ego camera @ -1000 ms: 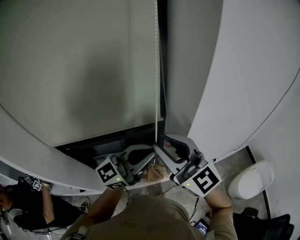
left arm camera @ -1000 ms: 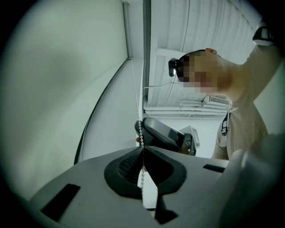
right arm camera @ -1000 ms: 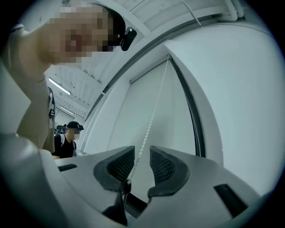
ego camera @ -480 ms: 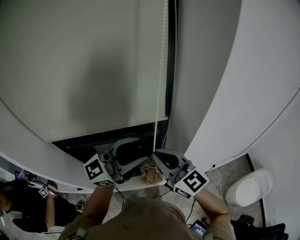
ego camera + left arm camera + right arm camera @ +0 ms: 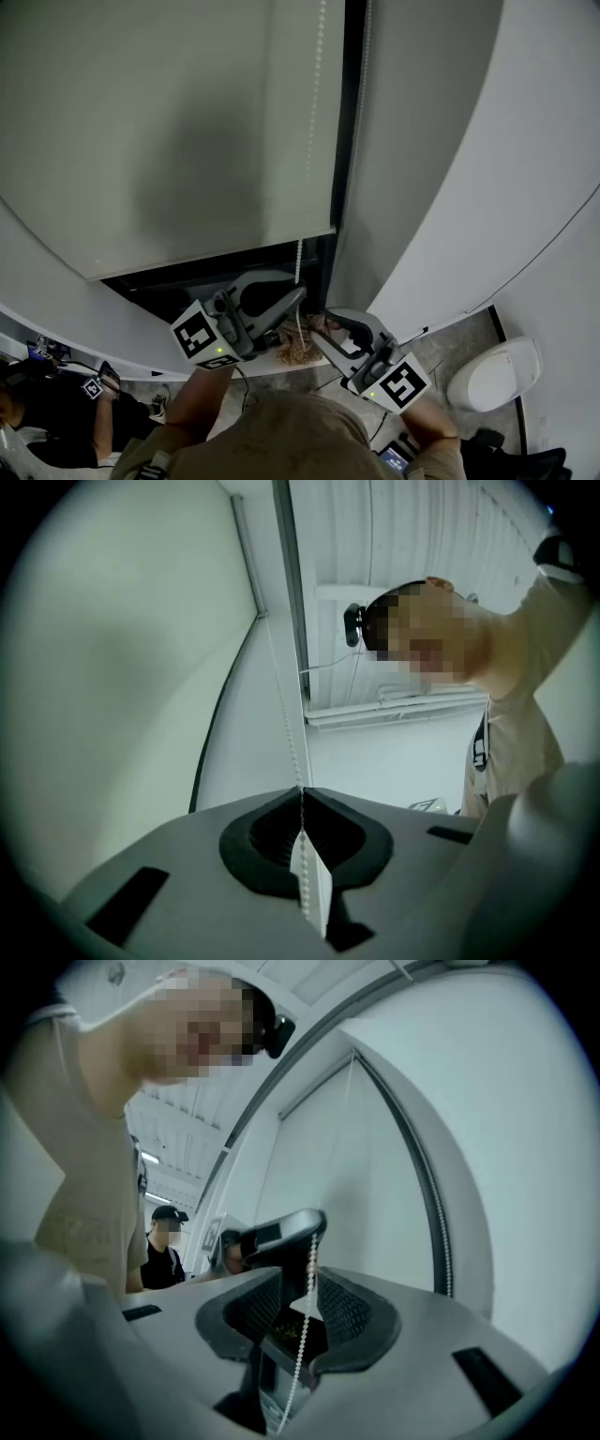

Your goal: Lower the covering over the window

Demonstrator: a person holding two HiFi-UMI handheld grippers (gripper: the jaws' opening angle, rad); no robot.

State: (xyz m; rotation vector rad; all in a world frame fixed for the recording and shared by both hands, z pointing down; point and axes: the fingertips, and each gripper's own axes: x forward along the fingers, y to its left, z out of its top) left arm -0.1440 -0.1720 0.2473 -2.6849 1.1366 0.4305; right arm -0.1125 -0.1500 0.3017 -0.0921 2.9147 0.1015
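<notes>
A pale roller blind (image 5: 187, 122) covers most of the window, with a dark strip of glass left under its lower edge. The white bead chain (image 5: 314, 112) hangs beside the frame. My left gripper (image 5: 298, 298) has just been closing and is now shut on the bead chain (image 5: 281, 696), which is pinched at the left gripper's (image 5: 302, 792) tips. Lower down, my right gripper (image 5: 324, 330) has just been opening. The chain (image 5: 311, 1269) hangs loose between the right gripper's (image 5: 302, 1286) parted jaws, and the pads do not press on it.
A second strand of chain (image 5: 362, 94) runs along the dark window frame. A brown tangle (image 5: 298, 352) lies on the sill. A white curved wall (image 5: 487, 141) stands at right, with a white round object (image 5: 497, 375) on the floor. A person (image 5: 56, 422) sits at lower left.
The right gripper has sunk along the chain and let it go. The left gripper, open half a second ago, has risen and shut on the chain above it.
</notes>
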